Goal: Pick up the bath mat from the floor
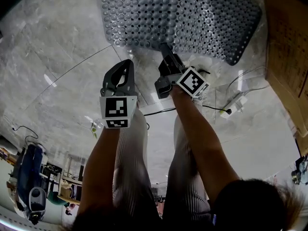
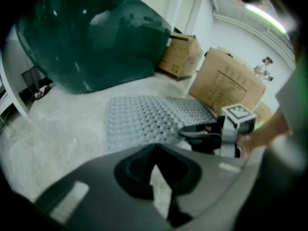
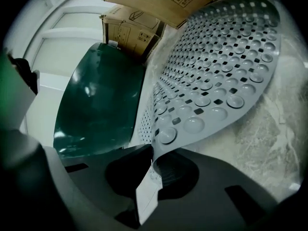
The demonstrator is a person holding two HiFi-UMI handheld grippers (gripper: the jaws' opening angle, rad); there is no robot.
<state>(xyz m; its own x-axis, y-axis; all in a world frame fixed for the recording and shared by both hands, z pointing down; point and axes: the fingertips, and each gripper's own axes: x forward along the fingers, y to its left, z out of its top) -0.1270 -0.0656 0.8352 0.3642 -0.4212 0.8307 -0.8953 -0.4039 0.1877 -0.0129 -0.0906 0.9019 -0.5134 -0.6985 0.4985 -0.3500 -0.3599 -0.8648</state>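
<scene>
Head view: two bare forearms over striped trousers (image 1: 130, 167), one gripper in each hand, above a grey marble-look tiled floor (image 1: 57, 57) with thin grout lines.

Left gripper (image 1: 128, 62) hangs just short of the mat's near edge, jaws pressed together with nothing between them and no contact with the mat.

Right gripper (image 3: 153, 159) is pinching the near edge of the bath mat (image 1: 183, 18). The right gripper view shows the rim running straight in between the pads, and the mat rises and curls away from that pinch point.

Mat is grey rubber, covered in round bumps and small holes, with rounded corners. It is spread on the floor straight ahead of the person. Most of it lies flat; only the gripped edge is lifted.

A black cable (image 1: 159, 112) crosses the floor under the hands, running right to a white plug block (image 1: 236, 102) with thin white leads.

A flat cardboard box (image 1: 288, 57) sits beside the mat's right edge.

Beyond the mat, the left gripper view shows a big dark green glossy curved object (image 2: 91, 37) standing on the floor, more cardboard boxes (image 2: 231, 83) stacked against a white wall, and white framing at the left edge.

Clutter of equipment at lower left in the head view, too small to identify.
</scene>
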